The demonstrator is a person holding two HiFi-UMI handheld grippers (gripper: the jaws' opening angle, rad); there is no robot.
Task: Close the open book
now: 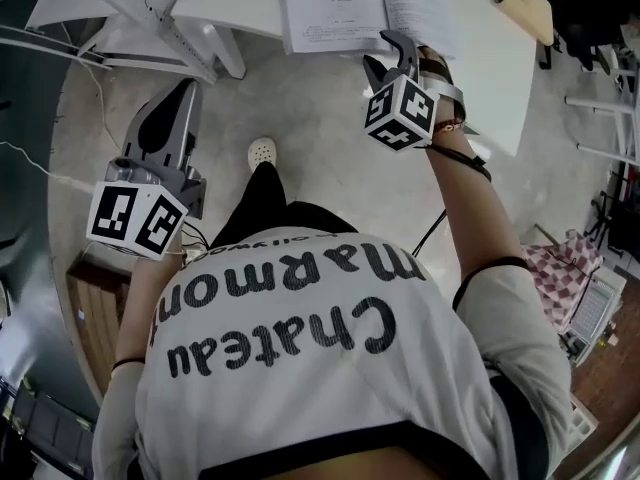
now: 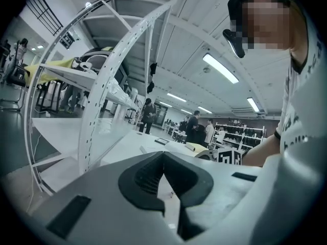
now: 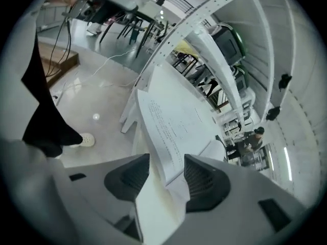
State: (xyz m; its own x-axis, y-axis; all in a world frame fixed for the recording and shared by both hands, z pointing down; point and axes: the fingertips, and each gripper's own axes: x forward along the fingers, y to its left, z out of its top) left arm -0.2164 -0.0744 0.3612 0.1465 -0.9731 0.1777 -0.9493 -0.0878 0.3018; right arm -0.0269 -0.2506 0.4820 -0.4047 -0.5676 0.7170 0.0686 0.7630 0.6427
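Observation:
The open book (image 1: 335, 8) lies flat on the white table (image 1: 480, 58) at the top of the head view, with printed pages facing up. My right gripper (image 1: 388, 53) is at the book's near right corner. In the right gripper view the book (image 3: 173, 121) stretches away from the jaws, and its near corner sits between the two pads of the right gripper (image 3: 166, 165), which stands open with a gap on either side. My left gripper (image 1: 180, 93) hangs over the floor to the left of the table, away from the book. In its own view the left gripper (image 2: 163, 156) has its tips together on nothing.
White frame struts (image 1: 150, 18) rise at the table's left, and they show as a perforated arch (image 2: 102, 86) in the left gripper view. A wooden board (image 1: 525, 3) lies at the table's far right. A wooden crate (image 1: 90, 298) stands on the floor at the left. My shoe (image 1: 261, 152) is below the table edge.

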